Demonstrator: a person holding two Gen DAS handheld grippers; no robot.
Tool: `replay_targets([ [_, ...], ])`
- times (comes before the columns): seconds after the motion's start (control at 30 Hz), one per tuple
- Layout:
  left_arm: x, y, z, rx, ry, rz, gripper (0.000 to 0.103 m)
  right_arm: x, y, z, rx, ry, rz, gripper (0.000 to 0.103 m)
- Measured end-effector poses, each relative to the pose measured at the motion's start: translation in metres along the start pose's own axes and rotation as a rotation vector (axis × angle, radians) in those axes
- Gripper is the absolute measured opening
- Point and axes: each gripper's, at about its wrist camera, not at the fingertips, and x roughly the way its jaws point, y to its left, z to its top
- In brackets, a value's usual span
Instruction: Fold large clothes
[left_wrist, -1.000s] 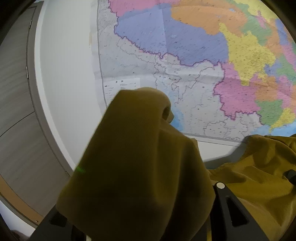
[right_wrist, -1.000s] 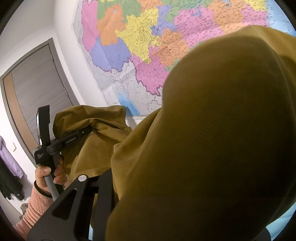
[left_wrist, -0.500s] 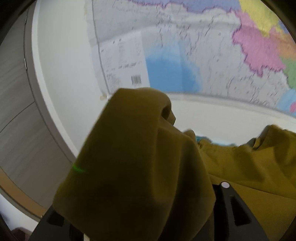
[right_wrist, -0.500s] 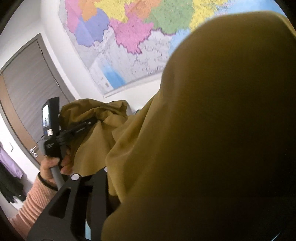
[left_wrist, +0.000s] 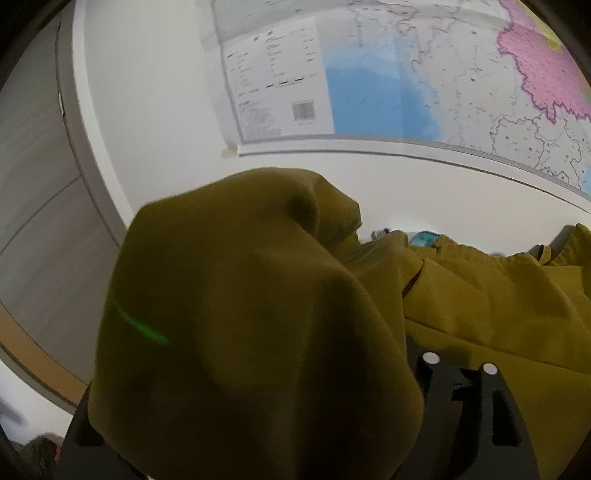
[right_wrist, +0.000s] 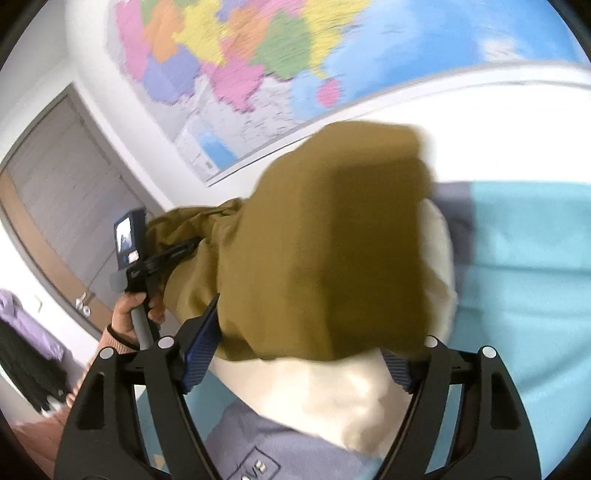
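We see our right claw (right_wrist: 295, 354) opening, its blue pads off the mustard-yellow garment (right_wrist: 325, 258), which is draped between them over a cream cloth (right_wrist: 343, 398). Our left claw (left_wrist: 280, 424), also opening, is buried under that garment's bunched, soft folds.

Right tool (right_wrist: 295, 354): jaws opening, cloth between them. Left tool (right_wrist: 162, 254), left of frame, opening; hand (right_wrist: 131, 314) grips its handle.

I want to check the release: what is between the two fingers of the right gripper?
In the right wrist view, the mustard-brown garment lies between the opening jaws of the right gripper, cream lining below.
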Motion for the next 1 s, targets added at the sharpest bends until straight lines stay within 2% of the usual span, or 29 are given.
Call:
replay_targets([
  [0.07, -0.007, 0.014, -0.006, -0.043, 0.023, -0.028, 0.081, -0.025, -0.013, -0.007, 0.036, -0.023, -0.003, 0.076],
  [0.13, -0.018, 0.025, -0.013, -0.069, 0.007, -0.039, 0.081, -0.05, -0.03, -0.014, 0.071, -0.055, -0.012, 0.076],
  [0.2, -0.035, 0.037, -0.023, -0.078, -0.007, -0.048, 0.081, -0.074, -0.039, -0.021, 0.111, -0.115, -0.069, 0.078],
  [0.3, -0.062, 0.047, -0.034, -0.102, -0.058, -0.056, 0.083, -0.078, -0.049, -0.023, 0.183, -0.158, -0.105, 0.072],
  [0.33, -0.069, 0.048, -0.037, -0.109, -0.065, -0.086, 0.083, -0.064, -0.043, -0.024, 0.18, -0.133, -0.089, 0.061],
  [0.37, -0.074, 0.044, -0.039, -0.103, -0.069, -0.124, 0.083, -0.057, -0.053, -0.028, 0.15, -0.092, -0.082, 0.041],
  [0.4, -0.077, 0.036, -0.041, -0.088, -0.068, -0.15, 0.083, -0.047, -0.04, -0.022, 0.115, -0.073, -0.082, 0.03],
  [0.43, -0.075, 0.027, -0.044, -0.064, -0.059, -0.173, 0.083, -0.029, -0.024, -0.024, 0.066, -0.034, -0.07, 0.011],
  [0.47, -0.07, 0.016, -0.047, -0.039, -0.04, -0.185, 0.083, -0.024, -0.019, -0.03, 0.034, -0.001, -0.071, 0.009],
  [0.57, -0.046, -0.012, -0.053, 0.024, -0.003, -0.169, 0.083, -0.009, -0.012, -0.053, -0.029, 0.107, -0.075, 0.007],
  [0.6, -0.044, -0.017, -0.056, 0.03, -0.002, -0.161, 0.084, -0.007, -0.015, -0.062, -0.025, 0.155, -0.081, 0.007],
  [0.67, -0.033, -0.018, -0.052, 0.0, 0.005, -0.164, 0.084, -0.008, -0.015, -0.064, -0.043, 0.188, -0.131, 0.01],
  [0.73, -0.035, -0.016, -0.051, -0.021, -0.005, -0.154, 0.084, -0.029, -0.015, -0.063, -0.062, 0.163, -0.164, 0.016],
  [0.77, -0.038, -0.016, -0.051, -0.02, -0.015, -0.141, 0.084, -0.04, -0.015, -0.061, -0.073, 0.139, -0.181, 0.024],
  [0.83, -0.052, -0.015, -0.056, -0.022, -0.043, -0.143, 0.084, -0.056, 0.002, -0.049, -0.123, 0.055, -0.224, 0.029],
  [0.9, -0.068, -0.017, -0.058, -0.021, -0.076, -0.184, 0.085, -0.071, 0.018, -0.041, -0.183, -0.01, -0.223, 0.032],
  [0.97, -0.085, -0.024, -0.063, -0.013, -0.106, -0.233, 0.087, -0.067, 0.037, -0.034, -0.24, -0.028, -0.209, 0.043],
  [1.0, -0.093, -0.03, -0.066, -0.003, -0.118, -0.264, 0.088, -0.061, 0.047, -0.032, -0.274, -0.04, -0.199, 0.043],
])
